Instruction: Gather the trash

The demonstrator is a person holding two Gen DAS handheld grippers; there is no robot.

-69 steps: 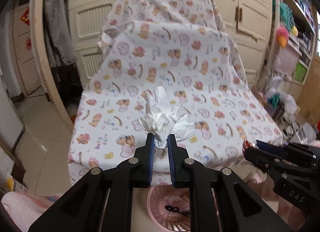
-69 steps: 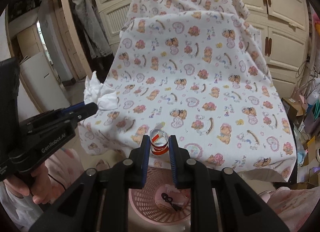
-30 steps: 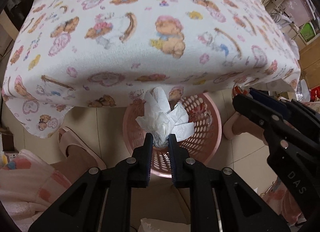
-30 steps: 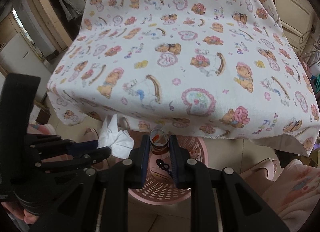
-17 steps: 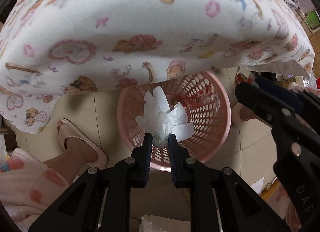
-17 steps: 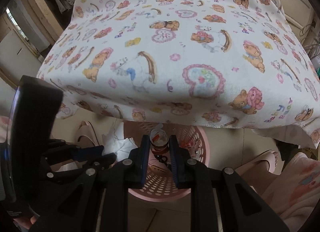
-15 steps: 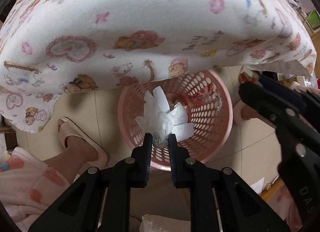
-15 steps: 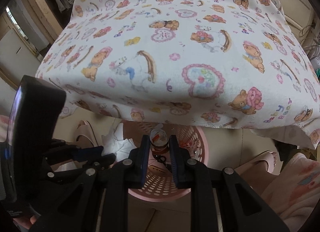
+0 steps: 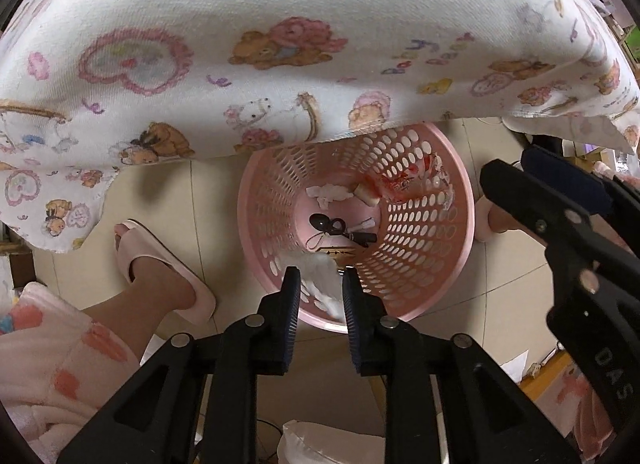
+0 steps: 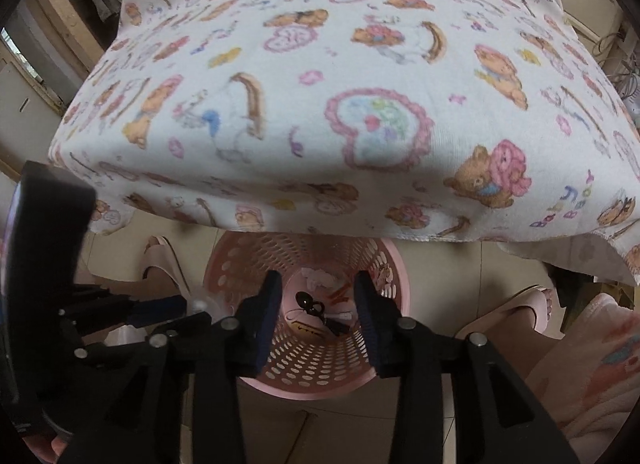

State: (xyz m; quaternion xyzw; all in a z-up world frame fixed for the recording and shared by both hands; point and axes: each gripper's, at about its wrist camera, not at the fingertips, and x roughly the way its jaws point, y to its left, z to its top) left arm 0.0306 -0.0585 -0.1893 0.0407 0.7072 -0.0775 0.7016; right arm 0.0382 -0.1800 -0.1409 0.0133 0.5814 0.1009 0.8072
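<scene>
Both grippers releasing trash over the round pink perforated plastic basket [image 9: 460, 200]
Left gripper [image 9: 318, 284] jaws are parting around blurred white crumpled tissue [image 9: 316, 268], seemingly falling; right gripper [image 10: 316, 296], opening, is holding nothing; tissue could be snagging the rim at lower centre.

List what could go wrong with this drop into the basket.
1. The tissue shows blurred between the left gripper's opening jaws, over the basket's near rim. It might catch there or land outside.
2. The cloth overhangs the basket's far side, so a gripper lifting away could snag it.
3. A slipper stands beside the basket and could knock it.
</scene>
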